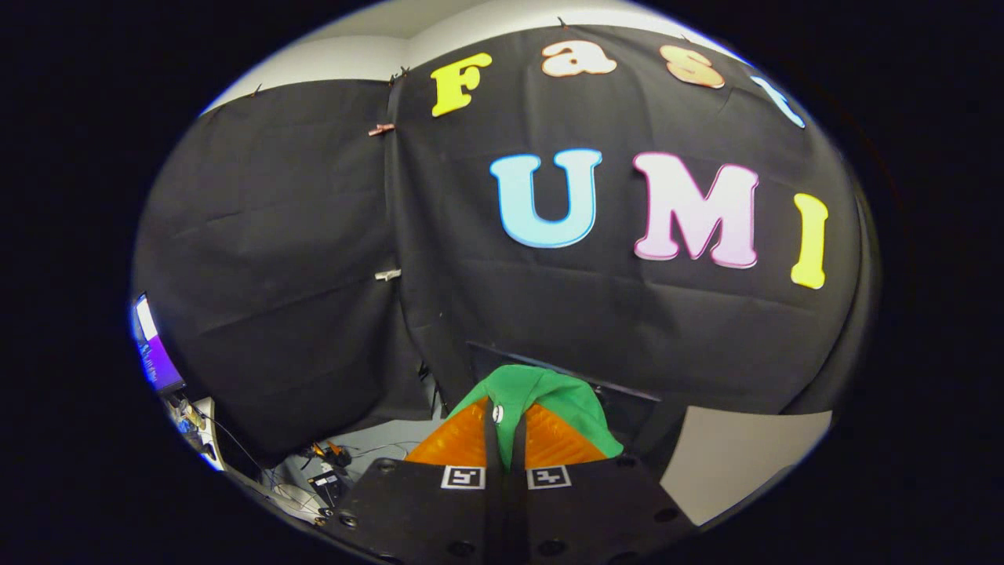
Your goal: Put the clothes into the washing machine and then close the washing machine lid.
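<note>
Gripper view: tool (506,428) clenched on a green garment (569,400), lifted before the booth wall; judged early, with loading and lid closing both outstanding.

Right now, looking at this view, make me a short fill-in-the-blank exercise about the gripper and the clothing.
1. The garment pinched at the gripper is ____ in colour.
2. The jaws are ____ on the garment.
3. Behind the garment hangs a ____ cloth wall.
4. Beside the wall's lower edge, a lit ____ glows purple.

Missing words: green; shut; black; screen
</note>
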Available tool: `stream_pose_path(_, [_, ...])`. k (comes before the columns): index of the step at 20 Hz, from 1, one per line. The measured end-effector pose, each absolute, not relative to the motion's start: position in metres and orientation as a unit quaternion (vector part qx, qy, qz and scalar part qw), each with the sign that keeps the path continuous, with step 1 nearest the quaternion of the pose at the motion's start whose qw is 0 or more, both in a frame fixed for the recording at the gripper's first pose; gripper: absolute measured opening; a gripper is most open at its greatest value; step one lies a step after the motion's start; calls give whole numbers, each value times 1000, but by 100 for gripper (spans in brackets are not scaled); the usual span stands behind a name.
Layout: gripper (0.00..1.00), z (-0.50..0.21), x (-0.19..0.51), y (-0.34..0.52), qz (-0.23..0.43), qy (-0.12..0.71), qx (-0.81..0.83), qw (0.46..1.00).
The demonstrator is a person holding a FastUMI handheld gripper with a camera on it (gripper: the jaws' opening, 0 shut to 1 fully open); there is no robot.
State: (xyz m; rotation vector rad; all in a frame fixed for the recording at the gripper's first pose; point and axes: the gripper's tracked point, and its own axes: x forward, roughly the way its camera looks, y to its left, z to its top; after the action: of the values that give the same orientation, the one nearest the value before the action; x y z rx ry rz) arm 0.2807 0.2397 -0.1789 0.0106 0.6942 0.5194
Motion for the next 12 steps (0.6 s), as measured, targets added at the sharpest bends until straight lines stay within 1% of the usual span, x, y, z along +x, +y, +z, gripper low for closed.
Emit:
stream_pose_path(3, [5, -238, 298, 242, 242, 376, 3, 894])
stream_pose_path(6, [5, -298, 305, 252, 246, 411, -22, 877])
stream_pose_path(12, [5, -386, 289, 256, 258, 486, -61, 833])
